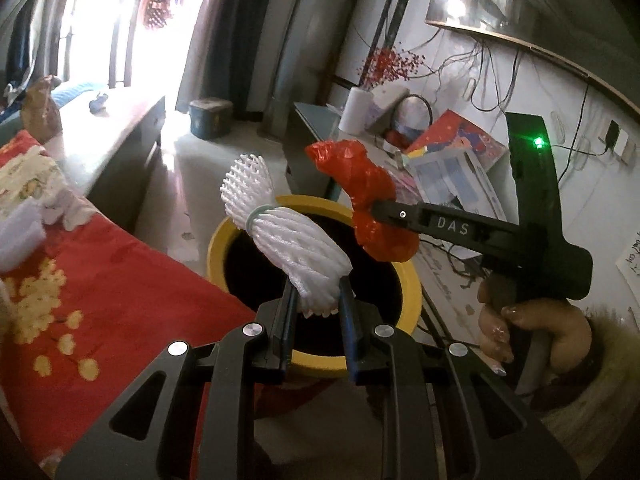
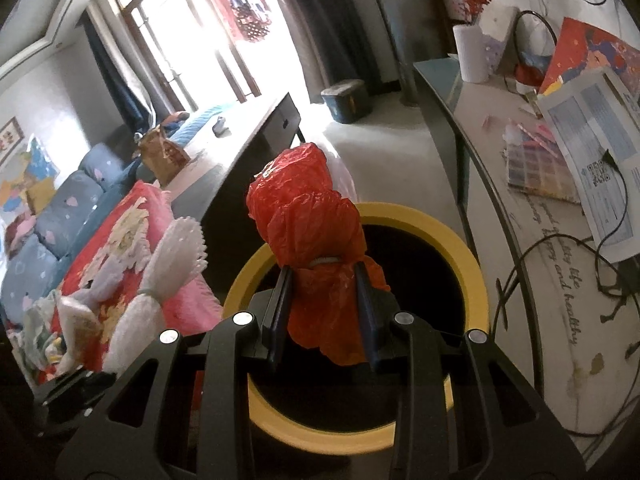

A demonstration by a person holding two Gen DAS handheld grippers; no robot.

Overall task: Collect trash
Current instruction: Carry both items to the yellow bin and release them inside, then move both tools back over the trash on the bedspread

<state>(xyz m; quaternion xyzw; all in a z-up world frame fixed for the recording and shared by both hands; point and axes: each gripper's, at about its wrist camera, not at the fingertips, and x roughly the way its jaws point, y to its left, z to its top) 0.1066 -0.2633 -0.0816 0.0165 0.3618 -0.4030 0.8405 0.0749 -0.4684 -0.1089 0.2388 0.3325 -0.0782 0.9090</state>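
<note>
Both loads hang over the mouth of the yellow bin [image 2: 460, 248], the left tongs [image 1: 318, 300] clamped on a white foam net [image 1: 288, 236] and the right tongs [image 2: 326, 304] on a red plastic bag [image 2: 316, 220], so the drop-off step probably calls for opening each over the hole.

"DAS" on the right hand-held gripper [image 1: 374, 210], "happy and healthy" script on the side table [image 2: 560, 312]

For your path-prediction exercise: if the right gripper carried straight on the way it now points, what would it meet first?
Probably the dark mouth of the yellow bin: the right gripper, shut on the red plastic bag, aims down into it. Depth is uncertain.
</note>
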